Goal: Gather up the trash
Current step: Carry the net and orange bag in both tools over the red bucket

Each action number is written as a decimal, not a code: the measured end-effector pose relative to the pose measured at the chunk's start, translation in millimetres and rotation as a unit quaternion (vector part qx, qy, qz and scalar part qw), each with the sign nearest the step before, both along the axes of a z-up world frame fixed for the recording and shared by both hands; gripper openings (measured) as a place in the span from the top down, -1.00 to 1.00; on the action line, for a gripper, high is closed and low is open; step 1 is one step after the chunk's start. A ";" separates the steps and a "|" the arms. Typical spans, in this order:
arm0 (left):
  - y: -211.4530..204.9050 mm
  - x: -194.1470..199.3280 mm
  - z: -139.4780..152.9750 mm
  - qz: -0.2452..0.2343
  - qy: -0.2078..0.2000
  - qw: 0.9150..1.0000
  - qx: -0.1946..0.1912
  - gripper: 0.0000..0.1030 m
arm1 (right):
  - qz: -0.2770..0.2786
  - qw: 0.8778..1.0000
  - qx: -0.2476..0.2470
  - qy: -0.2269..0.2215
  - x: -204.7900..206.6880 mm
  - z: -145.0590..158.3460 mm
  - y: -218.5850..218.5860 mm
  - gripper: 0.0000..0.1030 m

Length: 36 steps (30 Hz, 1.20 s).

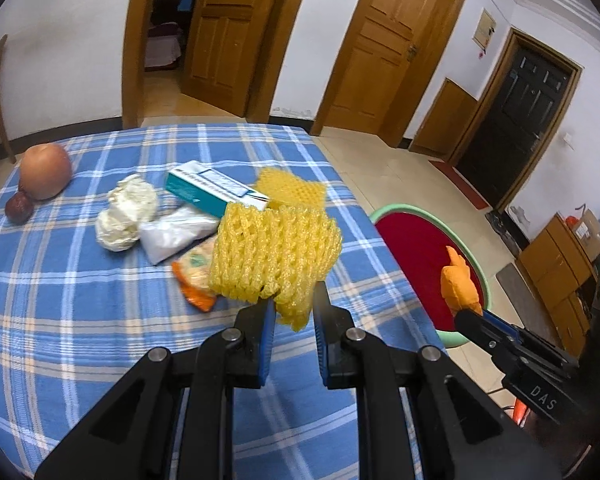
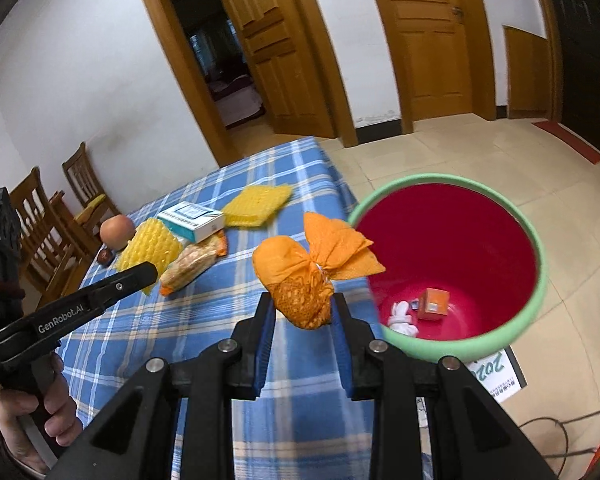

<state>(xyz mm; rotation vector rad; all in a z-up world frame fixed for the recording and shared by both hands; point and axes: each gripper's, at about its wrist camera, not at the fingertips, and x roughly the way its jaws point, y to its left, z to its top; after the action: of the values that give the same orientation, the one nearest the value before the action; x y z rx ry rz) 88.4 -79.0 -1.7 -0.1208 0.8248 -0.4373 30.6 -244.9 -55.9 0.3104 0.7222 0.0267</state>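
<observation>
A blue plaid tabletop [image 1: 80, 300] stands in a white-walled room with wooden doors [image 1: 384, 48] and pale floor tiles. Left gripper [image 1: 294, 312] jaws pinch yellow foam netting [image 1: 272, 256]. Right gripper [image 2: 302, 320] jaws pinch an orange pouch [image 2: 300, 276]; the red bin [image 2: 460, 248] stands at three o'clock.

Home: wooden doors [image 1: 228, 28], checked tablecloth [image 1: 80, 280], chairs [image 2: 44, 232]

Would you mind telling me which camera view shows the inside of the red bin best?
The right wrist view: the red bin fills its right side and opens toward the camera, showing a small orange box and white scrap on the bottom. The left wrist view shows only part of its rim and inner wall.
</observation>
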 end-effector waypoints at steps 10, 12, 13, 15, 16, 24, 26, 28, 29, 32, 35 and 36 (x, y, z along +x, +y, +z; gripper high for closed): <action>-47.9 -1.3 3.6 -0.043 -0.004 0.999 0.009 0.67 | -0.053 0.998 0.011 -0.009 -18.8 3.1 -45.6 0.41; -57.6 0.0 5.4 -0.051 -0.006 0.999 0.011 0.67 | -0.063 0.998 0.012 -0.009 -22.0 1.9 -54.3 0.41; -62.3 0.2 5.9 -0.056 -0.007 0.998 0.012 0.67 | -0.068 0.998 0.012 -0.009 -23.3 1.5 -59.4 0.41; -71.5 0.4 6.0 -0.063 -0.008 0.998 0.014 0.67 | -0.080 0.997 0.014 -0.006 -25.2 -0.9 -68.9 0.41; -75.5 0.9 5.7 -0.067 -0.008 0.998 0.014 0.67 | -0.083 0.996 0.014 -0.005 -26.6 -2.3 -72.2 0.41; -106.6 6.6 -1.2 -0.091 0.001 0.996 0.019 0.67 | -0.108 0.994 0.021 0.000 -33.3 -10.5 -94.4 0.41; -113.9 7.8 -4.3 -0.099 0.005 0.995 0.023 0.67 | -0.112 0.993 0.023 0.001 -33.7 -12.7 -96.6 0.41; -119.4 9.5 -7.2 -0.104 0.008 0.994 0.026 0.67 | -0.115 0.993 0.025 0.003 -34.5 -14.9 -99.9 0.41; -123.3 10.4 -9.5 -0.108 0.011 0.994 0.028 0.67 | -0.117 0.993 0.026 0.003 -34.4 -16.0 -101.5 0.41; -132.4 12.6 -14.7 -0.116 0.015 0.993 0.031 0.67 | -0.122 0.992 0.028 0.005 -35.0 -18.7 -107.5 0.41; -142.0 13.2 -18.5 -0.123 0.018 0.992 0.035 0.67 | -0.129 0.991 0.030 0.007 -34.7 -21.6 -114.6 0.41; -145.9 13.6 -19.5 -0.126 0.018 0.991 0.038 0.67 | -0.131 0.991 0.031 0.008 -35.1 -23.0 -117.1 0.41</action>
<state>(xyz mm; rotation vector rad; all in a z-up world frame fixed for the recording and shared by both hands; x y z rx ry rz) 102.0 -224.9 -21.2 0.0476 0.8947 -0.6422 -4.5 -361.9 -78.9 0.4642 0.6920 -0.2028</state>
